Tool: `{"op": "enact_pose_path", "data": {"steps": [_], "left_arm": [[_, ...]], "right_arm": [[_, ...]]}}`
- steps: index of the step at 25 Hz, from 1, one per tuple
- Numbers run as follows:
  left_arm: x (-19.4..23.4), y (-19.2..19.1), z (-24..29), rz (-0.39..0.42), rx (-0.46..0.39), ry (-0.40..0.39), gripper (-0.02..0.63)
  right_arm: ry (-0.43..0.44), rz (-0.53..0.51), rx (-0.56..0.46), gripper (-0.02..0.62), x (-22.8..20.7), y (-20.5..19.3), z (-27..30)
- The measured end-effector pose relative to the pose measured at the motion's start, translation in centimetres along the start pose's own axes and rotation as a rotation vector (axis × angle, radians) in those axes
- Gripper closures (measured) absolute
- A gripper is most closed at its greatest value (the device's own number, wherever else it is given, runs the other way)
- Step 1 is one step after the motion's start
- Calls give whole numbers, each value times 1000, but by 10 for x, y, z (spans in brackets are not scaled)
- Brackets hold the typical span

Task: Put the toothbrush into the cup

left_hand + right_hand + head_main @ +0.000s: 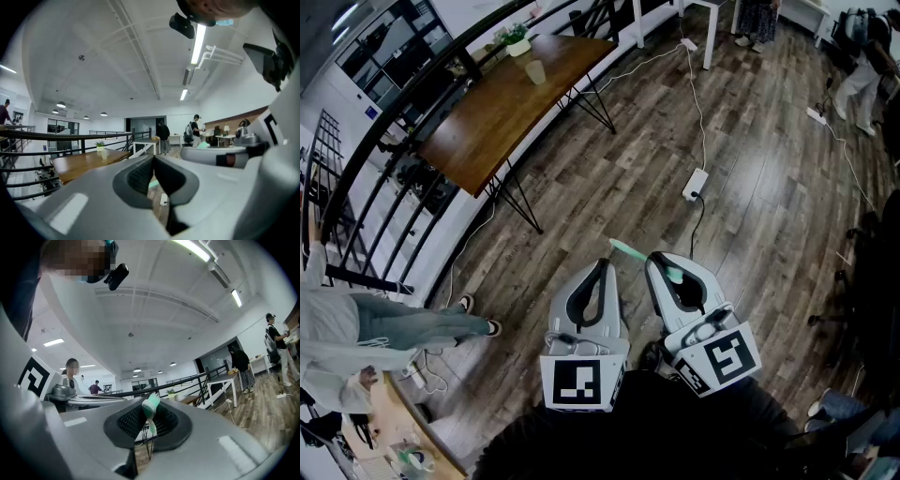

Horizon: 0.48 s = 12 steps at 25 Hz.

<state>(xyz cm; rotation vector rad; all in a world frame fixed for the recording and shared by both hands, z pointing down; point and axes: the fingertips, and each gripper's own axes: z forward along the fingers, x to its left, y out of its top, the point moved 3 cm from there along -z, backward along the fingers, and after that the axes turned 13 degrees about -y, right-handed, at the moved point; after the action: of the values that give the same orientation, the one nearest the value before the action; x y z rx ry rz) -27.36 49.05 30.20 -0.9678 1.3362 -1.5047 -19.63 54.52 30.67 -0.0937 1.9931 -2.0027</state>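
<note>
Pointing level, right hand-held gripper (656, 257) clamps the toothbrush (628, 250); left hand-held gripper (605, 263) beside it is clenched empty.

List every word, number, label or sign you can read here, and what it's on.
No readable words or numbers anywhere.
Left marker, on the left gripper cube: black-and-white squares, no letters.
Right marker, on the right gripper cube: the same.
Blue wall sign: too small to read.
</note>
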Motion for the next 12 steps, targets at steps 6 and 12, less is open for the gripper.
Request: {"op": "enact_pose_path", "data": {"steps": [6,12], "left_arm": [[51,-4,35,-45,3,-28,597],[114,15,85,-40,-29,-42,598]], "right_arm": [[-10,-2,13,574,4,-7,59],[-22,-21,5,574,-2,8,136]]}}
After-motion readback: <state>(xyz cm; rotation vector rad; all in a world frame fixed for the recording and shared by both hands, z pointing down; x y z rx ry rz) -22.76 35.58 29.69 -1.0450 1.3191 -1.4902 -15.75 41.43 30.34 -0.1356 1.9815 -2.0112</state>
